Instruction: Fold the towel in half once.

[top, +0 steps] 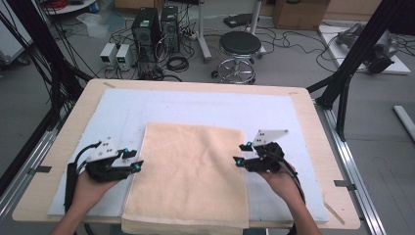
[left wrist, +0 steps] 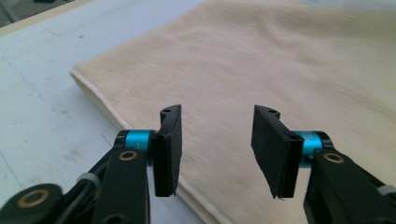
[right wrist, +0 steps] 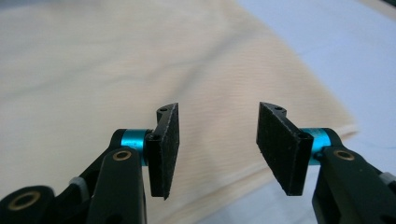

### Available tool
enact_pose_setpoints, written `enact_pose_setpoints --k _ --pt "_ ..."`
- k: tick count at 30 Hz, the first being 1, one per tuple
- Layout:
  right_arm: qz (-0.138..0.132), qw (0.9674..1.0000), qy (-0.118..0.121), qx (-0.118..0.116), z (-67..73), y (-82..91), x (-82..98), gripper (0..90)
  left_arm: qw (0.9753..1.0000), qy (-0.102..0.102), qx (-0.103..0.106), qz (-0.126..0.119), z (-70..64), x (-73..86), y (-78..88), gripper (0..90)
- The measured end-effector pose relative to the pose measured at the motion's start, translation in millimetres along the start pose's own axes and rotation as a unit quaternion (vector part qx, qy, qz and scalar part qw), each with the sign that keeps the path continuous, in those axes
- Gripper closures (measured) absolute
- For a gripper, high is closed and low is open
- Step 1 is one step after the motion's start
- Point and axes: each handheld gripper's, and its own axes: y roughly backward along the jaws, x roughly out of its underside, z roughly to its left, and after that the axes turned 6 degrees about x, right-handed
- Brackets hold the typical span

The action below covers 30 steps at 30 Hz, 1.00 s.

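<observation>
My left gripper (top: pixel 137 165) and right gripper (top: pixel 238 160) hang part-open, holding nothing, at the side edges of the towel (top: pixel 188 176) lying flat mid-table. I'd dip both together, pinching just the edge layers evenly — not the mat (top: pixel 274 112).

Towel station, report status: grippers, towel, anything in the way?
Left gripper open, at towel's left edge. Right gripper open, at right edge. Towel flat on white mat, unheld. Nothing in the way.
</observation>
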Motion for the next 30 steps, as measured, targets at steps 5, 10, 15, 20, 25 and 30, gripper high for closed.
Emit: enact_pose_setpoints --k 5,10,15,20,25,30 --pt "0.019 0.9991 -0.024 0.030 -36.7 -31.9 1.7 45.5 0.9990 0.035 -0.029 0.006 38.4 -16.0 -38.3 52.1" --pt "0.032 0.9975 -0.051 0.037 -62.6 -56.3 12.3 42.6 0.9958 0.061 -0.062 0.030 62.6 -13.8 -63.8 49.9" --pt "0.050 0.9962 -0.063 0.032 -74.8 -72.5 15.8 42.8 0.9922 0.093 -0.060 0.057 75.8 -3.1 -80.5 44.9" --pt "0.054 0.9950 -0.080 -0.021 -81.0 -81.8 15.6 78.7 0.9922 0.117 -0.027 0.031 76.8 -1.0 -87.8 75.0" --pt "0.069 0.9956 -0.062 0.006 -90.7 -87.7 0.5 84.5 0.9903 0.122 -0.062 0.022 83.2 -10.6 -90.9 84.2" --pt "0.069 0.9949 -0.054 0.050 -110.8 -90.6 -32.5 84.7 0.9878 0.123 -0.096 -0.001 96.4 -33.1 -91.6 84.5"
